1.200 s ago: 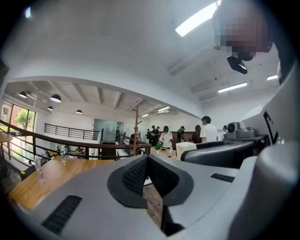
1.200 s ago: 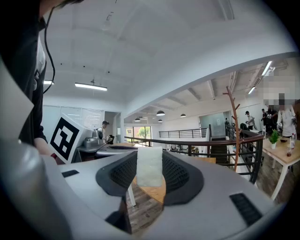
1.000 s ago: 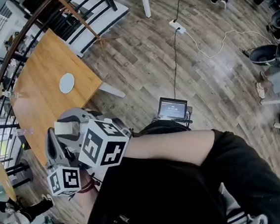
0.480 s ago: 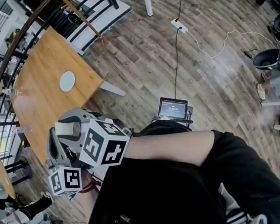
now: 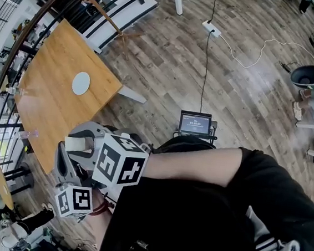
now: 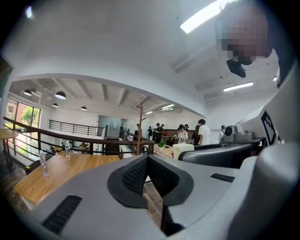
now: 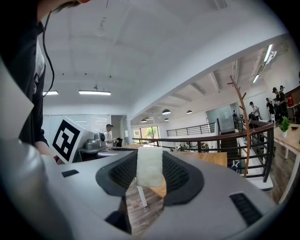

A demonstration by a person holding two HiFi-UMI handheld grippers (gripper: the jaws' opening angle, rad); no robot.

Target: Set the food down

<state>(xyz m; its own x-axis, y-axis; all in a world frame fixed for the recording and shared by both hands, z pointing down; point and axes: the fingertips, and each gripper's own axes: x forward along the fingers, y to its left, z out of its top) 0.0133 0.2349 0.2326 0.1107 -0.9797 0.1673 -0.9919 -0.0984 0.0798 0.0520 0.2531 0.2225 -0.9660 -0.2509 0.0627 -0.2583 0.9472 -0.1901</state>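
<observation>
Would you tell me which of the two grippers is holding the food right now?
The right gripper: its jaws pinch a pale block of food, while the left gripper is shut on nothing.

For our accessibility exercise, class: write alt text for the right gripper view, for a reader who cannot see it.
A pale, rough block of food is clamped upright between the right gripper's dark fingers. Beyond it stand a wooden table, a dark railing and a wooden coat stand.

Pale off-white rect. food block [image 7: 149, 167], upright, pinched btwn right tool [image 7: 150, 174] jaws.
</observation>
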